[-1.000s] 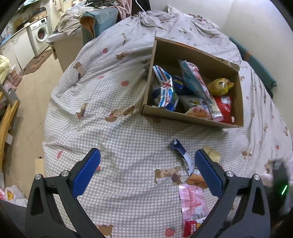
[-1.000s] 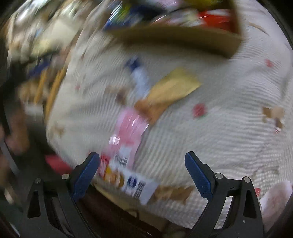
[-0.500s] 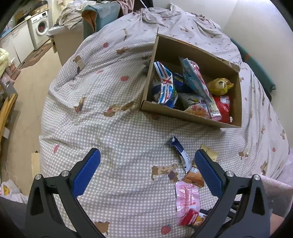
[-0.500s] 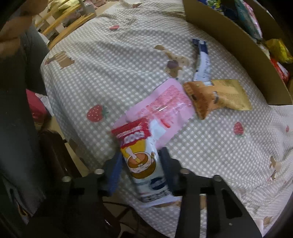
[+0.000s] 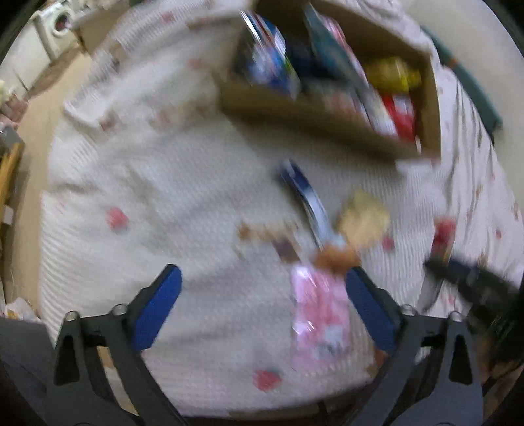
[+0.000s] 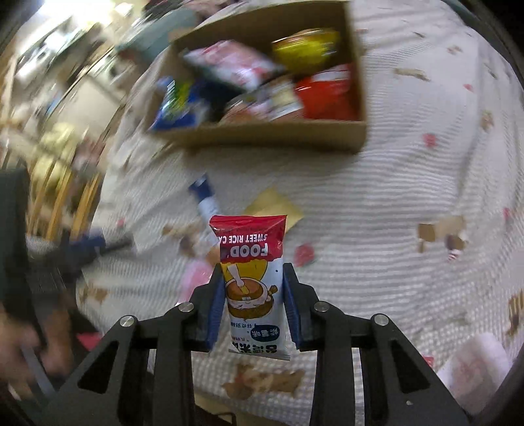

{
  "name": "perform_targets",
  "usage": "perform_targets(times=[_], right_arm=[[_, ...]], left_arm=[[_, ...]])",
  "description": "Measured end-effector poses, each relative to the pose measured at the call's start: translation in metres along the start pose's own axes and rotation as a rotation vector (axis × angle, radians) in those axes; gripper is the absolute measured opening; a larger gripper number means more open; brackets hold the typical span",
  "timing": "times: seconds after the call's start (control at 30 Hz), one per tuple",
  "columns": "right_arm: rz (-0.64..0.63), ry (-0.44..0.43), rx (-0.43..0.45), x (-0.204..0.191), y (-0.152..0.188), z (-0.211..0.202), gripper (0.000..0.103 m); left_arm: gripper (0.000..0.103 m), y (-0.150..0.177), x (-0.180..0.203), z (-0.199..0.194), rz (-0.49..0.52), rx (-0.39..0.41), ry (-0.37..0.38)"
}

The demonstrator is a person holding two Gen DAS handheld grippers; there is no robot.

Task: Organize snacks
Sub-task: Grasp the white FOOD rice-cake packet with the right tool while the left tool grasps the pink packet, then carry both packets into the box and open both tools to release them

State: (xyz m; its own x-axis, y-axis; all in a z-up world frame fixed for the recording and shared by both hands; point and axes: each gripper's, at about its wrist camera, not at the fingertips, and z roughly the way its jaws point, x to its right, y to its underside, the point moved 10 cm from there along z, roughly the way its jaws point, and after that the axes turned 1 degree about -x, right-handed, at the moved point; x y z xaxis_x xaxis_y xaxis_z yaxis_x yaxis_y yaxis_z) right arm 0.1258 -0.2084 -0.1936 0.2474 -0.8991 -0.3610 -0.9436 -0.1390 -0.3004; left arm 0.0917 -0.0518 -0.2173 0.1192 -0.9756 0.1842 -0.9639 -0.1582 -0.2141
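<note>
My right gripper (image 6: 252, 275) is shut on a red and white sweet rice cake packet (image 6: 250, 278), held upright above the bed. It also shows at the right of the blurred left wrist view (image 5: 443, 239). A cardboard box (image 6: 271, 134) with several snack packets stands beyond it on the bed, also in the left wrist view (image 5: 314, 118). On the blanket lie a pink packet (image 5: 319, 314), an orange and tan packet (image 5: 355, 236) and a blue and white stick packet (image 5: 308, 193). My left gripper (image 5: 262, 301) is open and empty above the pink packet.
The bed has a checked blanket (image 6: 409, 203) with strawberry and bear prints. The floor and a washing machine (image 5: 55, 26) are off the bed's left side. Wooden furniture (image 6: 62, 203) stands left of the bed.
My right gripper has lifted the rice cake packet off the pink packet and swung toward the box. My left gripper has moved lower and closer to the loose packets; both views are blurred by motion.
</note>
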Motion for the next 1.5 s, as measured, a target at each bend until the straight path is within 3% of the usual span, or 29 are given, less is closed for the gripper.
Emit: perform_targets(times=[0.13,0.27,0.47,0.53,0.63,0.93,1.2,1.5], right_arm=[[0.059,0.002,0.036,0.008,-0.005,-0.010,0.035],[0.107,-0.024,0.065,0.020,-0.012,-0.023,0.035],[0.136,-0.055,0.090,0.020,-0.013,-0.033,0.035],[0.134,-0.060,0.099,0.018,-0.015,-0.036,0.035],[0.145,-0.075,0.104,0.017,-0.019,-0.035,0.035],[0.140,-0.077,0.094,0.013,-0.018,-0.034,0.035],[0.133,-0.065,0.080,0.010,-0.014,-0.029,0.035],[0.111,-0.072,0.125,0.000,-0.029,-0.033,0.035]], left_arm=[[0.092,0.036,0.027,0.039,-0.016,-0.135,0.005],[0.092,0.055,0.032,0.065,-0.035,-0.193,-0.028],[0.089,0.058,0.042,0.071,0.022,-0.162,-0.083],[0.068,0.056,0.045,0.068,0.043,-0.148,-0.102],[0.055,0.055,0.048,0.063,0.052,-0.146,-0.097],[0.053,0.055,0.012,0.023,0.057,-0.139,-0.073],[0.053,0.029,-0.031,-0.027,0.056,-0.015,-0.100],[0.053,-0.042,-0.045,-0.074,0.062,0.157,-0.112]])
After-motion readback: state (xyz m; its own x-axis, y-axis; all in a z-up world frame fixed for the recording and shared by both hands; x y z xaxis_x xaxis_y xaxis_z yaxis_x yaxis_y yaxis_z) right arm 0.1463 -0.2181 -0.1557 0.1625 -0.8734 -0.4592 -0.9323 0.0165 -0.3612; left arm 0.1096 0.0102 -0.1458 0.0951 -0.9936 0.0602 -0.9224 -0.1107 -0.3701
